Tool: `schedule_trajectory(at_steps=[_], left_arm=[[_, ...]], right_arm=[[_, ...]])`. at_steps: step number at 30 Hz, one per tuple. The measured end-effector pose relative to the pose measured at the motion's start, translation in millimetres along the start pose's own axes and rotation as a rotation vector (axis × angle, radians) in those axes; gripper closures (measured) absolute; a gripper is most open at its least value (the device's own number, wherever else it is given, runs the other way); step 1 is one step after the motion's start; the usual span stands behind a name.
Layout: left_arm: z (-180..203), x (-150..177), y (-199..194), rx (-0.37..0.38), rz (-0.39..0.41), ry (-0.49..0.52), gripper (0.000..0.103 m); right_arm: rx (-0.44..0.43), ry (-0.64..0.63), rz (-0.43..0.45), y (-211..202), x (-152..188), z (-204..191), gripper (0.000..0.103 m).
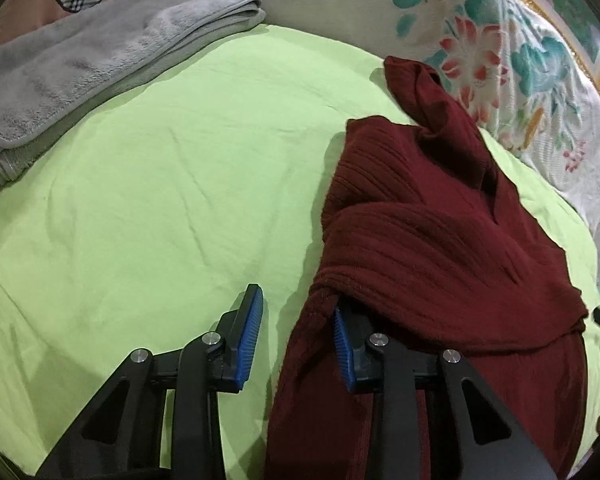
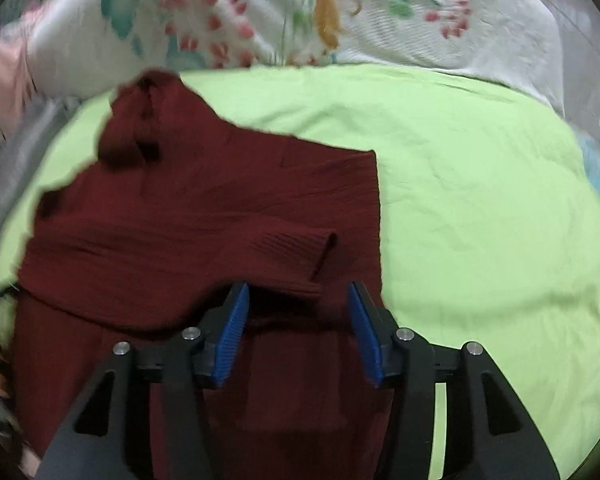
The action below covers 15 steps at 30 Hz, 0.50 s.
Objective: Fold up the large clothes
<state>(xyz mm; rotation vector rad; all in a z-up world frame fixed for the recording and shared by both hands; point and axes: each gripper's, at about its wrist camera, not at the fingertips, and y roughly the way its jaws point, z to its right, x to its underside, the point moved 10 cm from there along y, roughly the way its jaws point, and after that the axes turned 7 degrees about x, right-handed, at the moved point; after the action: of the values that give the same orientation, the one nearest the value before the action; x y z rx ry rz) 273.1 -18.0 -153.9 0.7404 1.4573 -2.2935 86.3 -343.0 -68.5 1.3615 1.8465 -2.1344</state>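
Observation:
A dark red ribbed sweater (image 1: 432, 240) lies partly folded on the lime-green sheet (image 1: 160, 184), collar at the far end and a sleeve laid across the body. My left gripper (image 1: 296, 312) is open at the sweater's left edge; its right finger sits against or under the cloth and its left finger is over the bare sheet. In the right wrist view the sweater (image 2: 204, 216) fills the left half, with the sleeve cuff (image 2: 300, 256) lying across it. My right gripper (image 2: 298, 304) is open just above the cloth near that cuff, holding nothing.
A folded grey fleece blanket (image 1: 100, 60) lies at the far left of the sheet. A floral quilt (image 1: 512, 64) is bunched along the far and right side, and shows in the right wrist view (image 2: 340, 12). Bare green sheet (image 2: 480, 200) lies right of the sweater.

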Motion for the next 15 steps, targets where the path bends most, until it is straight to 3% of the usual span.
schedule_trajectory(at_steps=[4, 8, 11, 13, 15], left_arm=[[3, 2, 0, 0.017, 0.012, 0.010, 0.070], [2, 2, 0, 0.040, 0.025, -0.007, 0.071], [1, 3, 0, 0.048, 0.027, -0.009, 0.070], [1, 3, 1, 0.055, 0.027, -0.010, 0.070], [0, 3, 1, 0.067, 0.027, -0.015, 0.071]], right_arm=[[-0.338, 0.004, -0.054, -6, -10, -73, 0.046], [-0.522, -0.113, -0.081, 19, -36, -173, 0.046], [-0.705, -0.137, -0.182, 51, -46, -248, 0.046], [-0.741, -0.175, -0.248, 74, -46, -290, 0.046], [-0.723, -0.233, -0.330, 101, -39, -320, 0.046]])
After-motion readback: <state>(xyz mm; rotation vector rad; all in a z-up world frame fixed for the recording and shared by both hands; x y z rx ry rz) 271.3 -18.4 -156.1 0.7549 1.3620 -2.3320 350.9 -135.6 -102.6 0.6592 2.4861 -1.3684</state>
